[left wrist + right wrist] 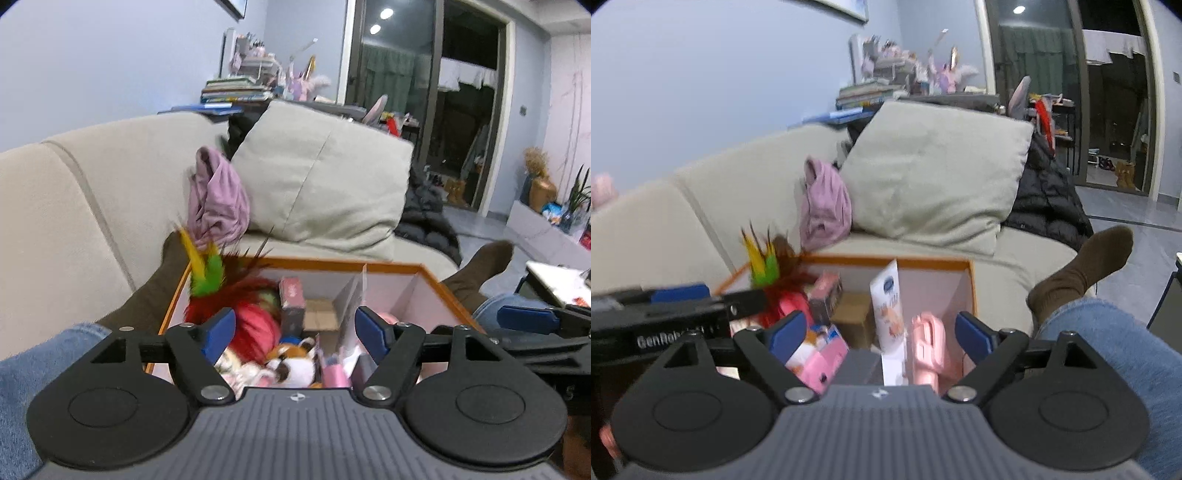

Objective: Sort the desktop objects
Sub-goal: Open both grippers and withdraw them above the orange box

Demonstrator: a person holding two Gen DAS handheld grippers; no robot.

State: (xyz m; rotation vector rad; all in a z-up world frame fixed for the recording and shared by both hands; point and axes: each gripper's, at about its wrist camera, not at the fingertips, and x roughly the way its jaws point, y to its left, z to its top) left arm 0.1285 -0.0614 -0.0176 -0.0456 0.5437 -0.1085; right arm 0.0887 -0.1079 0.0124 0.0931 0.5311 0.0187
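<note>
both grippers hang just above the box [436,275], and the box sits on the person's lap on the sofa [74,192].

left gripper [295,334] has its two blue fingers [218,330] spread wide apart with nothing between them. it is over the left side of the box. right gripper [881,332] also has its blue fingers [975,336] spread wide and holds nothing. it is over the right side of the box.

inside the box, a white divider [890,314] stands up and runs from the near side to the far side. left of the divider lies a feather toy [210,277]. its long way goes from low in the box up to the far left corner, and its yellow and green tips point up and out over the rim. next to it are a red fluffy ball [255,332], a small fox plush [295,360], a dark red carton [293,306] standing upright and a small brown cardboard box [855,317]. a pink gadget [820,363] lies near the front, left of the divider. right of the divider a pink toy [927,350] stands upright, its long way going up and down.

beyond the box on the sofa are a big cushion [321,184] and a purple cloth [218,199]. brown socks [1082,269] stick out past the box on both sides.
</note>
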